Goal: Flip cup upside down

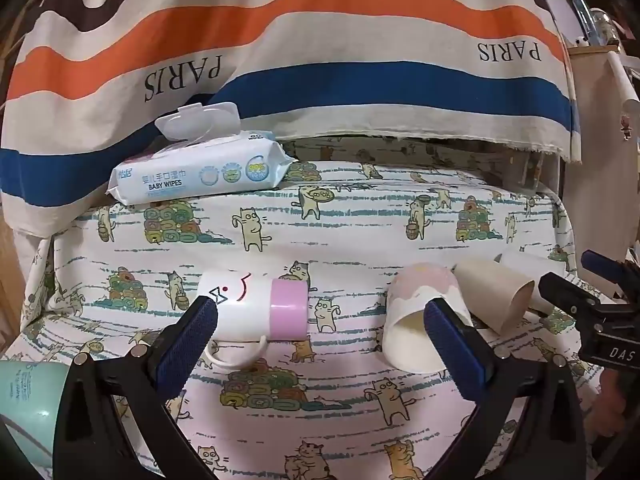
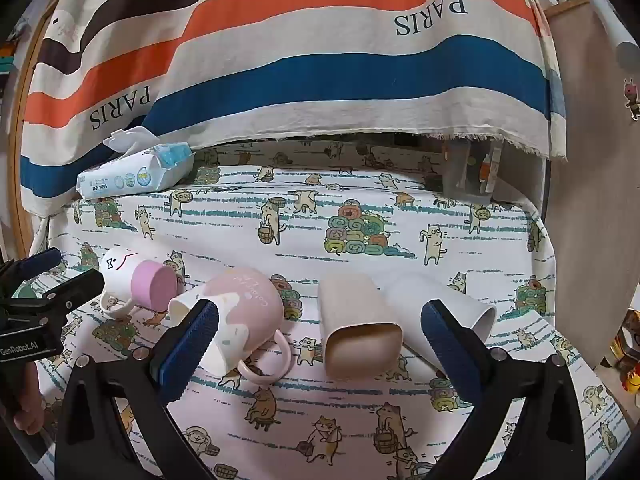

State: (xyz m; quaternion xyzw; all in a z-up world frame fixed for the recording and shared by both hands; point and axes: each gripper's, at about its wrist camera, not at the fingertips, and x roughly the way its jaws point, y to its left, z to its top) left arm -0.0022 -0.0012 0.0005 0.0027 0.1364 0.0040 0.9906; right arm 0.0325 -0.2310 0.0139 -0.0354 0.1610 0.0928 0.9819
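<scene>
Several cups lie on their sides on the cat-print cloth. A white mug with a pink band (image 1: 260, 306) (image 2: 138, 280) lies at the left. A pink-and-white mug (image 1: 420, 320) (image 2: 240, 316) lies beside it. A beige tumbler (image 2: 356, 324) (image 1: 496, 292) and a white tumbler (image 2: 440, 304) (image 1: 532, 264) lie to the right. My left gripper (image 1: 320, 340) is open and empty, between the two mugs. My right gripper (image 2: 320, 340) is open and empty, in front of the pink mug and the beige tumbler. A teal cup (image 1: 28, 404) shows at the far left.
A pack of baby wipes (image 1: 200, 172) (image 2: 136, 168) lies at the back left. A striped PARIS cloth (image 1: 320, 60) hangs behind. A clear container (image 2: 468, 176) stands at the back right. Each gripper appears at the edge of the other's view.
</scene>
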